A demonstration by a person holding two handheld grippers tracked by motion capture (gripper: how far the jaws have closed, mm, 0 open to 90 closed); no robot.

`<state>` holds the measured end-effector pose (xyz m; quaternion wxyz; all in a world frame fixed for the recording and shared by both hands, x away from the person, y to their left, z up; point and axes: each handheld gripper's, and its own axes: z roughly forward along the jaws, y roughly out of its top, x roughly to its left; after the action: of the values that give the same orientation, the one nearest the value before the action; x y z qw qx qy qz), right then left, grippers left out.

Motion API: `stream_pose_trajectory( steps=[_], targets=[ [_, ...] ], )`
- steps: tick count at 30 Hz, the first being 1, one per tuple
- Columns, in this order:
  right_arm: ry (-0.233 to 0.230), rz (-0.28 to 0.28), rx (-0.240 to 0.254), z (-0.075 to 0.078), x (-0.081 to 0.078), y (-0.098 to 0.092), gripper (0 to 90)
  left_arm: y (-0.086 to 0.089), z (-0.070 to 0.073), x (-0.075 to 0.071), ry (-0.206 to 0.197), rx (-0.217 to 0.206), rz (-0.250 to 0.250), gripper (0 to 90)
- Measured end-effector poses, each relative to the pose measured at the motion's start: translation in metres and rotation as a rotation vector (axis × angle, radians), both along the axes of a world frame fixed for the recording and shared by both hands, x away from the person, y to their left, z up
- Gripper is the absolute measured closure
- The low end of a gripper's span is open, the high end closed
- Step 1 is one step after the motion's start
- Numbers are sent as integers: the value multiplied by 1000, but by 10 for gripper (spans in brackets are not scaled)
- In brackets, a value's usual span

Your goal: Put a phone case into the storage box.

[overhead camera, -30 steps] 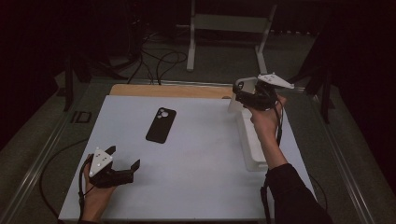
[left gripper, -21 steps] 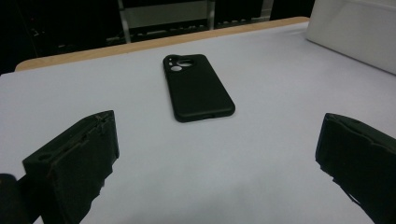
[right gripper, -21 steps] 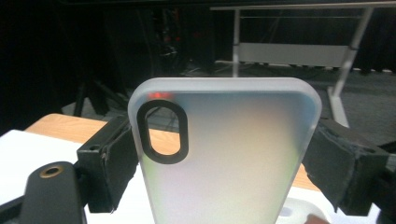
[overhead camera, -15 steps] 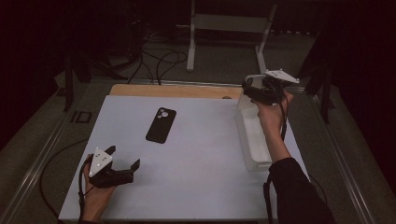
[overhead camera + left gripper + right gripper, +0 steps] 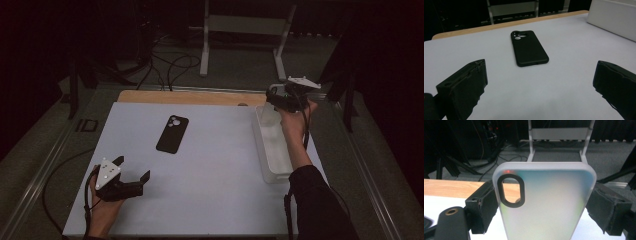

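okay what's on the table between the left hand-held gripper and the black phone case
Nothing: in the left gripper view, only bare white table lies between the open left hand-held gripper and the black phone case.

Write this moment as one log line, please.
left gripper: open, idle | right gripper: holds frosted phone case | black phone case: flat on table

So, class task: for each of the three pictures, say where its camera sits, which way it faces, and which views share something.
High view: above the person's side, facing forward and down on the table; both forearms and hands show.
Left gripper view: rides the left gripper, low, facing the black phone case; two spread jaws show.
Right gripper view: rides the right gripper, facing the clear phone case between its jaws.
Shared: the high and left gripper views both show the black phone case.
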<state>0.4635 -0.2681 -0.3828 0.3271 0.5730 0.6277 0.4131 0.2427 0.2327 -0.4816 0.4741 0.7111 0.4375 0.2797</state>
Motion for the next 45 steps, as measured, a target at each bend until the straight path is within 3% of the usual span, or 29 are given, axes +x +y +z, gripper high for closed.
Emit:
stream_pose_trajectory(
  steps=[6,8,20,34,40,42,45],
  targets=[
    [29,-4,-8,-9,6,2,161,1,1,-1,-6,-4,4,2],
    [63,-6,-26,-17,11,5,161,2,1,-1,-8,-7,7,2],
    [145,-11,-51,-41,22,11,160,2,1,-1,-3,-4,2,2],
    [224,-17,-67,-55,29,12,159,1,0,0,1,-5,1,2],
    [234,-27,-61,-56,34,12,147,1,0,0,1,-5,1,2],
    [231,-40,-58,-55,35,12,103,1,0,-1,0,-3,0,2],
    [204,-34,-48,-50,34,11,88,1,0,-1,-1,-7,1,2]
  ],
)
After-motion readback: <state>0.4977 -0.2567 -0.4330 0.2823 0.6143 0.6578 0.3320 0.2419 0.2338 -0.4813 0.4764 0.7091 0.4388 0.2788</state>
